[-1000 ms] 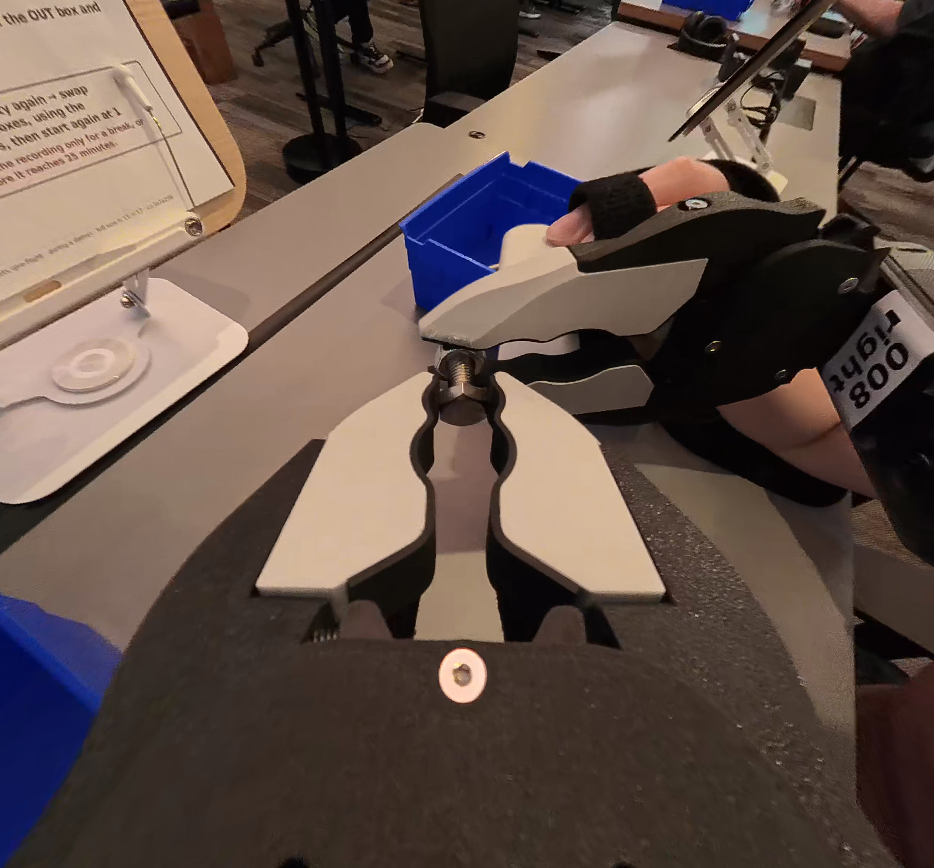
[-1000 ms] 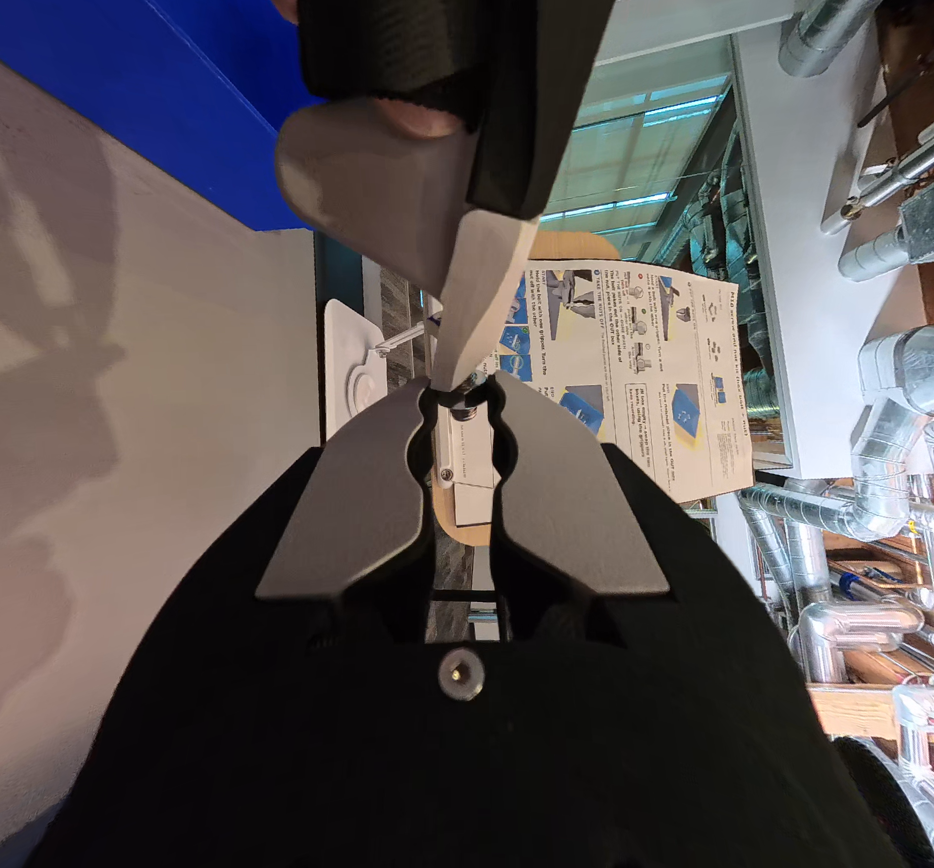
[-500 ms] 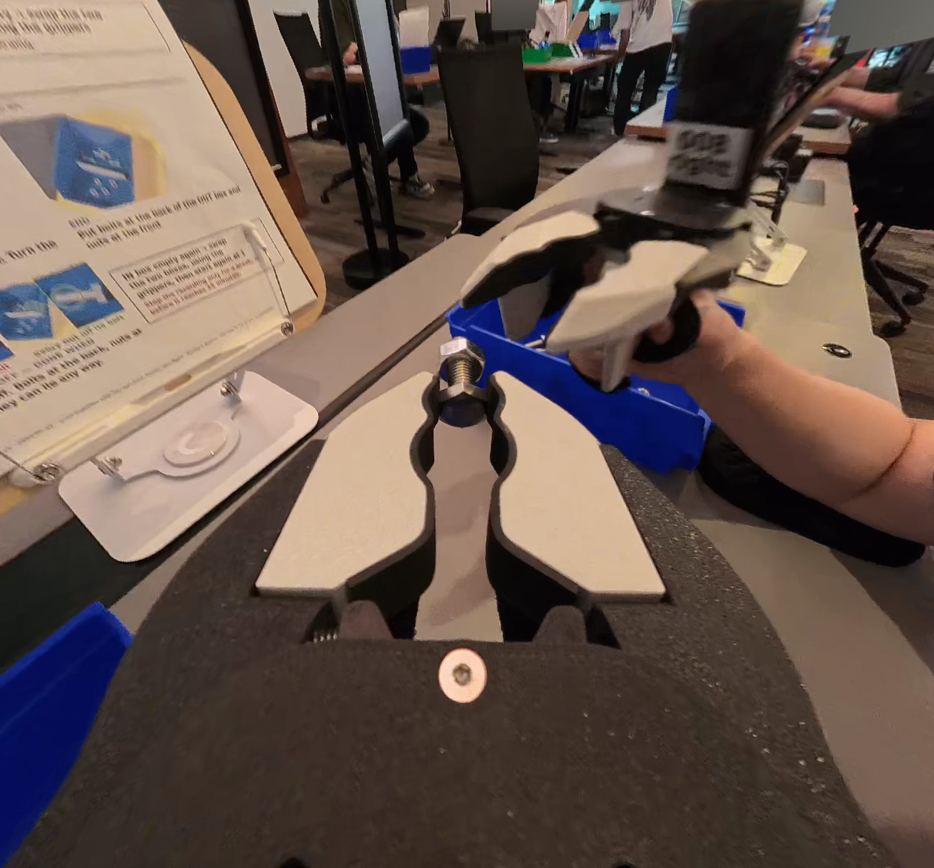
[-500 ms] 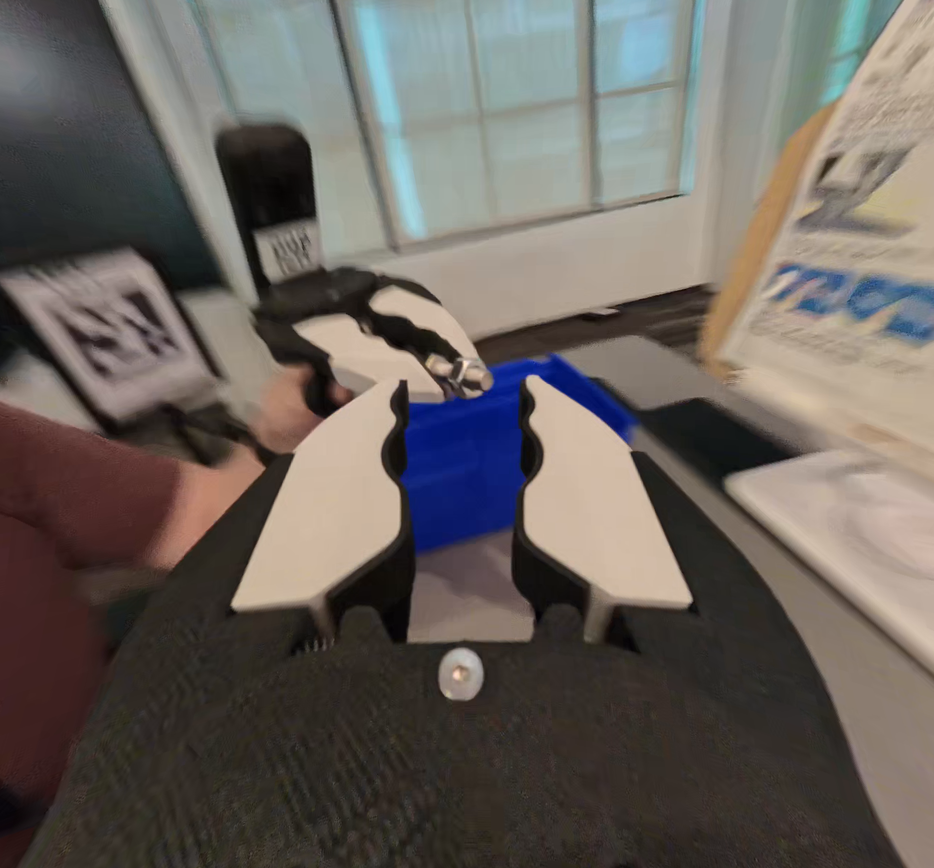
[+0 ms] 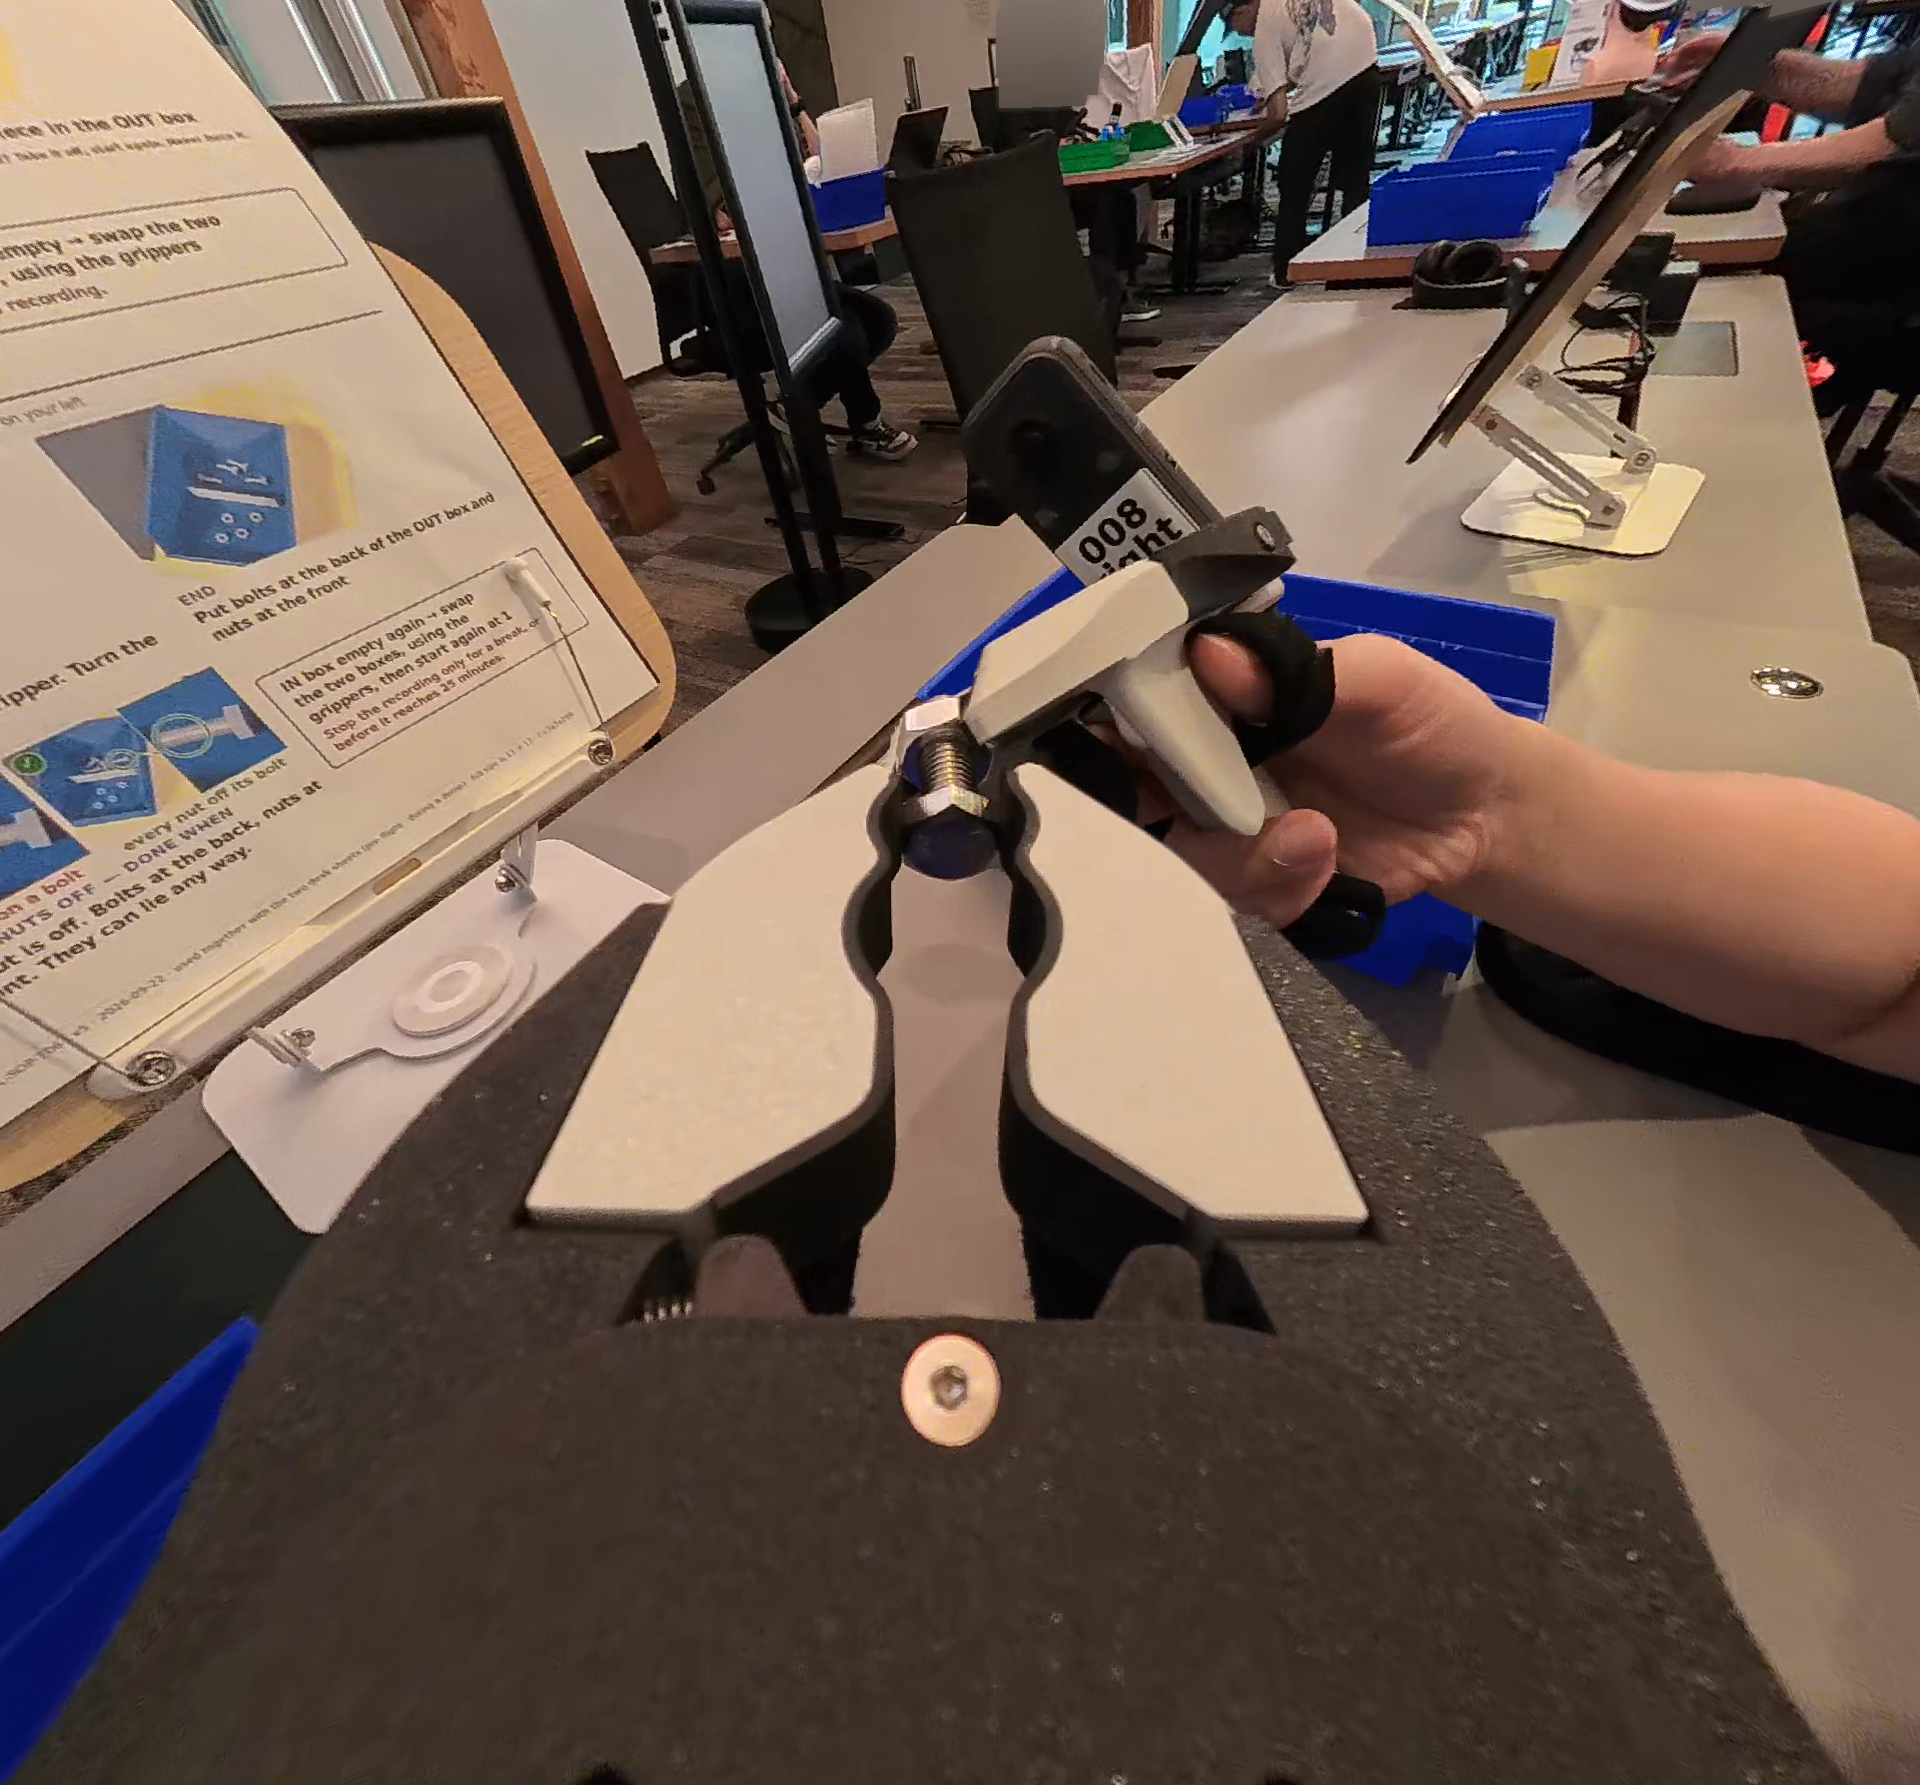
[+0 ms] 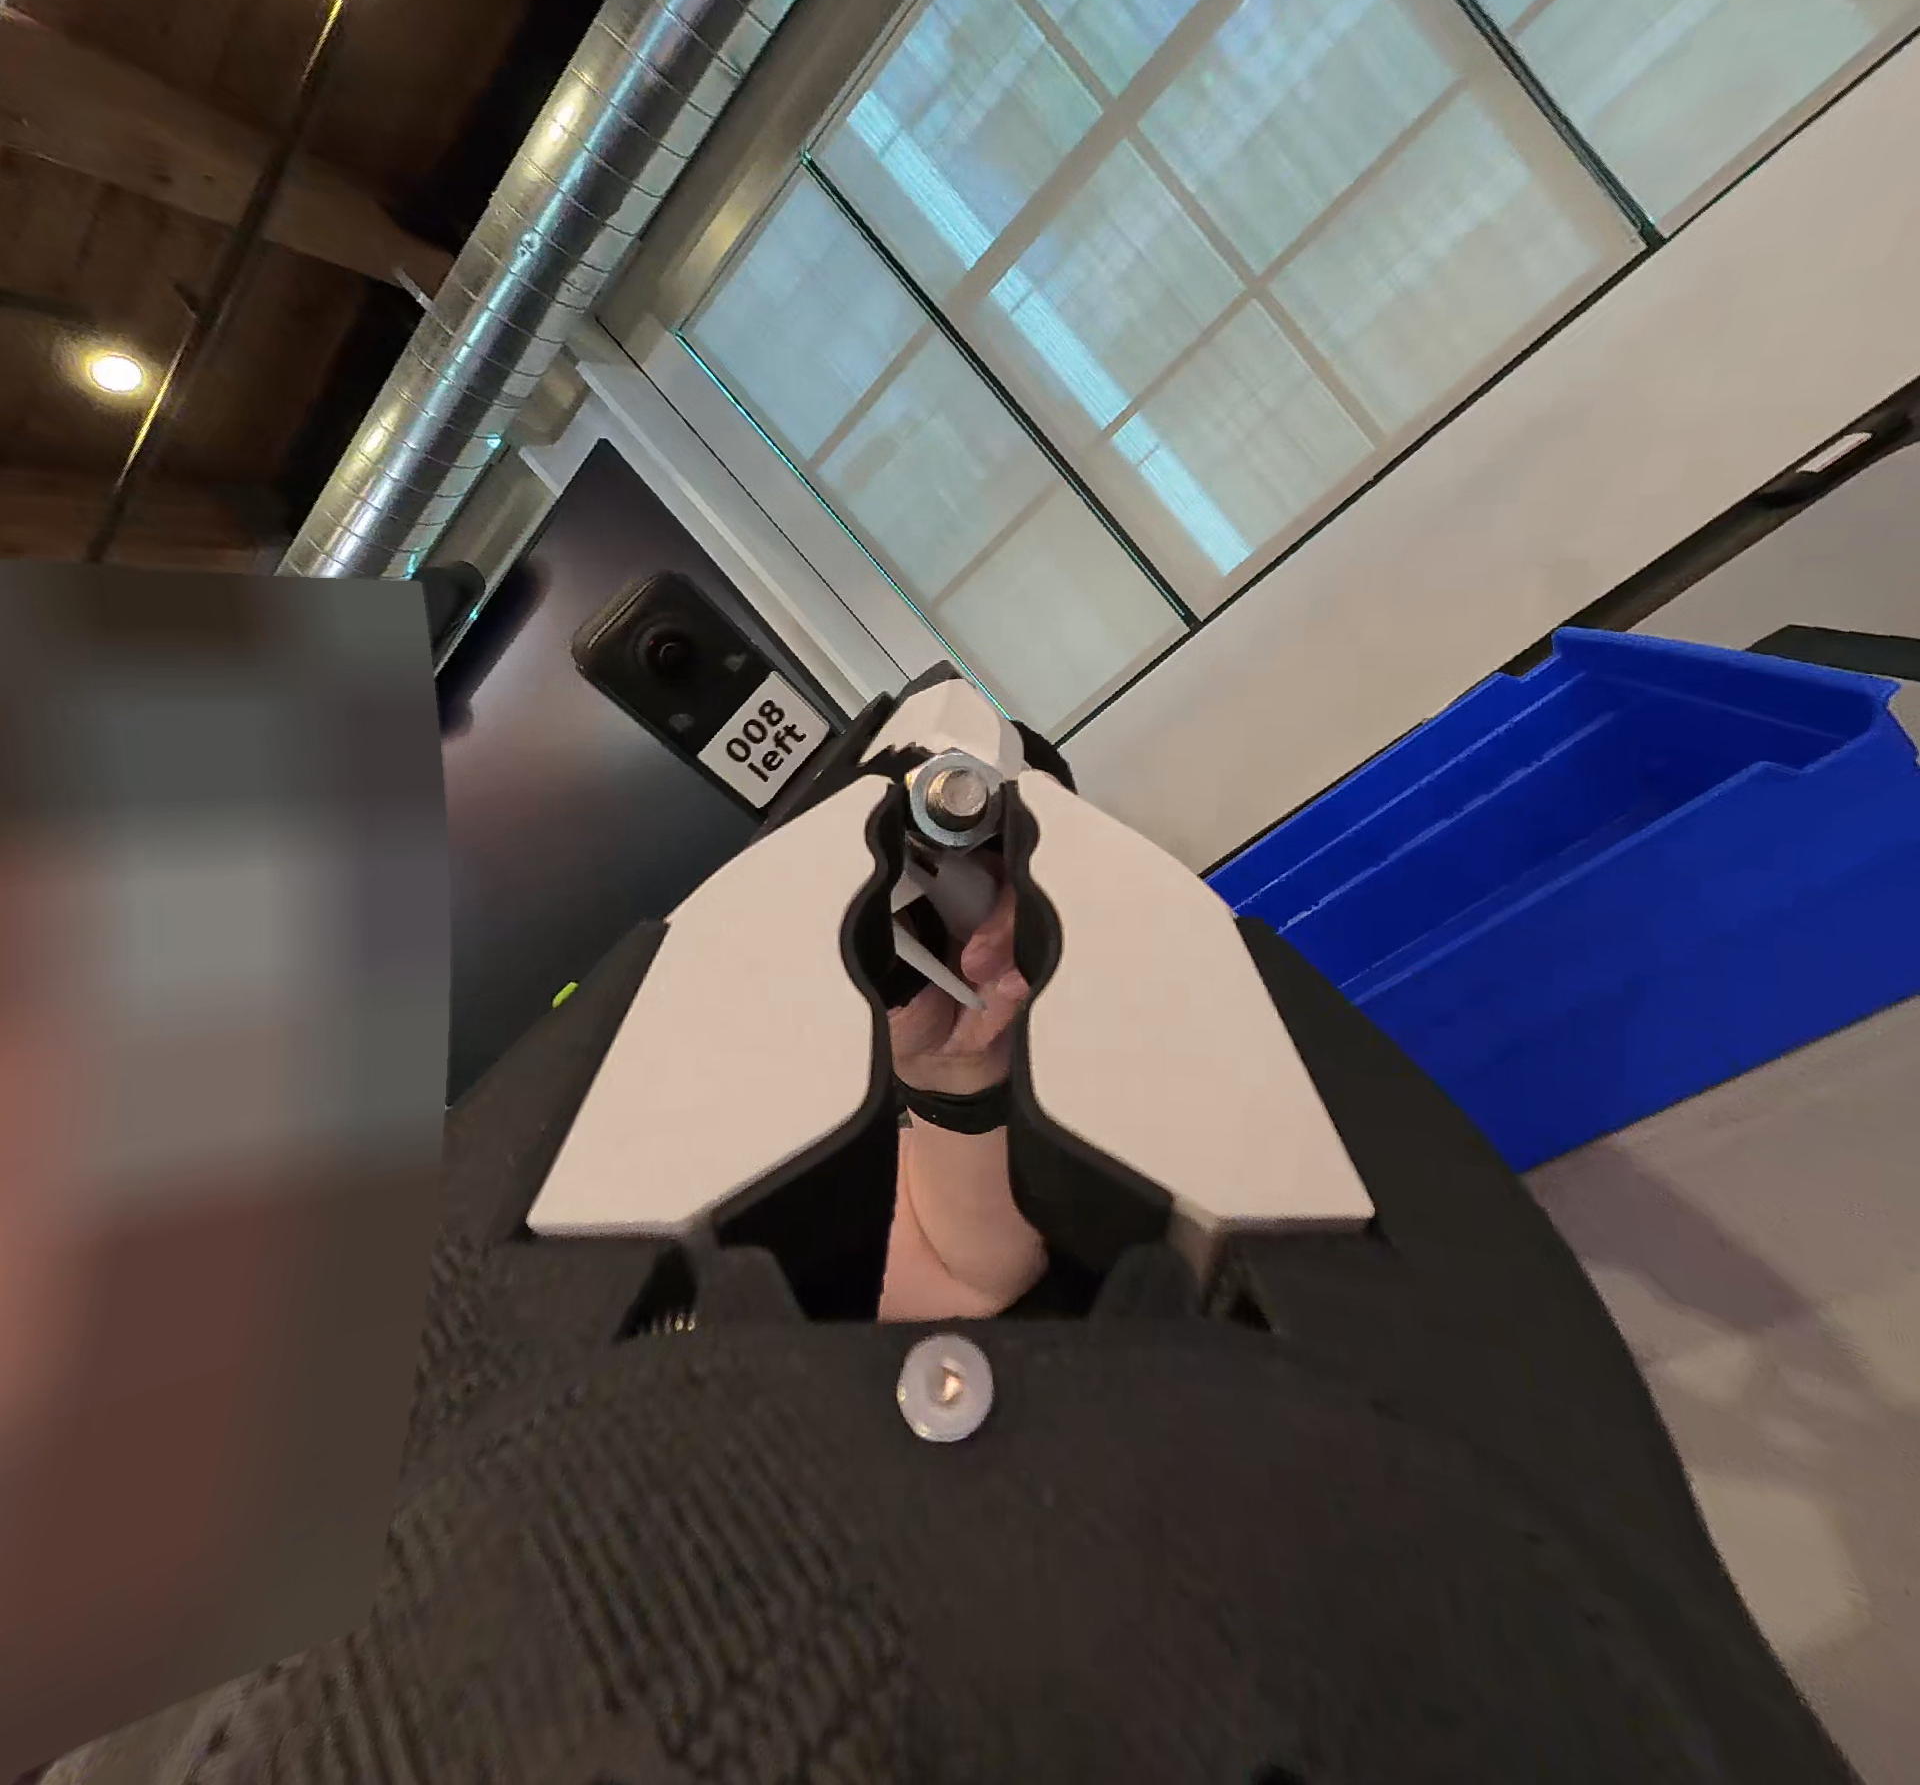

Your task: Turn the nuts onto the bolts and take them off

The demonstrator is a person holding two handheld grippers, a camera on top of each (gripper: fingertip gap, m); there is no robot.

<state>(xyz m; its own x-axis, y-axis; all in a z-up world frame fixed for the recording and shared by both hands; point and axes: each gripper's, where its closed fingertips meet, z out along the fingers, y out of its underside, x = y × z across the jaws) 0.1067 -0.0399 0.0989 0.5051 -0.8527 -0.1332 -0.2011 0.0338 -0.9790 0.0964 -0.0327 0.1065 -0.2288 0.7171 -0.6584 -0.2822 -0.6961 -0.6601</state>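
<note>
right gripper (image 5: 971, 712) returned, fingers clamp nut (image 6: 948, 805) | left gripper (image 5: 945, 826) grips bolt (image 5: 943, 767) | threads left-view only

Shiny metal bolt (image 5: 943, 767); glossy plastic bin (image 6: 1621, 862)

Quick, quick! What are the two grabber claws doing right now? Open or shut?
Left gripper: shut, holding the bolt.
Right gripper: shut on the nut at the bolt's tip.
</note>
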